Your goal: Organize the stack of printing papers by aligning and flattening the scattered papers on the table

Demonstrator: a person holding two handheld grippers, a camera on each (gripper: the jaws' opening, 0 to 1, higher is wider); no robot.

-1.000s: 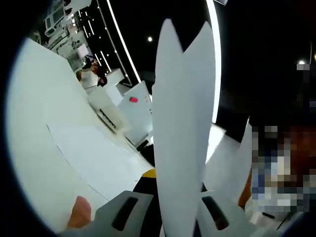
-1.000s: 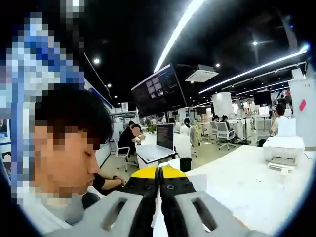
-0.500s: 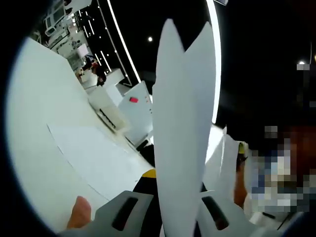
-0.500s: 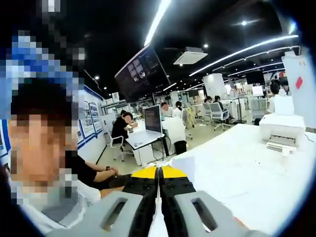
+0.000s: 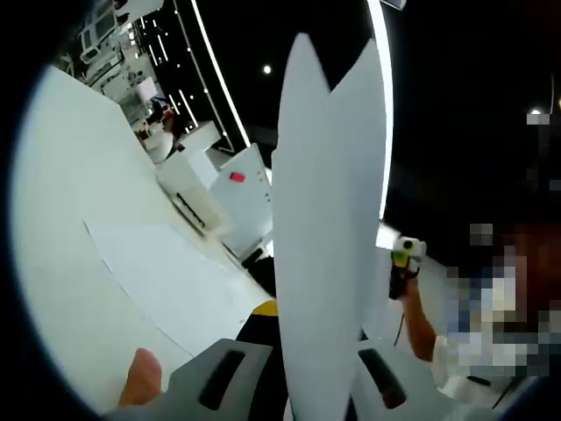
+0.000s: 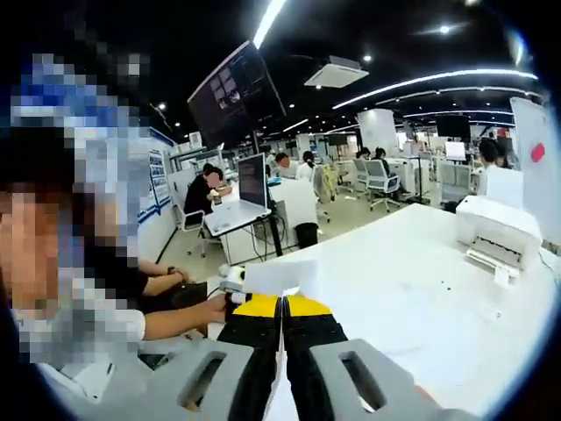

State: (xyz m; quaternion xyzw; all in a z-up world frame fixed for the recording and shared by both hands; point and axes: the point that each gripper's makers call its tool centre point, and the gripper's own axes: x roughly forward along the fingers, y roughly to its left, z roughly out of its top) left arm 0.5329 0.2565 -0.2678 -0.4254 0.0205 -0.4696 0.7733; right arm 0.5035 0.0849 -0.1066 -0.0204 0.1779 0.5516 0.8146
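Between our left gripper's point(image 5: 320, 386) closed jaws, white papers point(image 5: 329, 237) stand on edge, lifted off the table point(image 5: 61, 263), where another sheet point(image 5: 166, 281) lies flat. Our right gripper point(image 6: 281, 329) is pinched shut, seemingly on a thin paper edge point(image 6: 280, 399). Sheets may splay or slip if either pinch loosens before we tap them square

We note both grippers — left gripper point(image 5: 320, 386), right gripper point(image 6: 282, 324) — with grey slotted bodies, black jaws and yellow tips.
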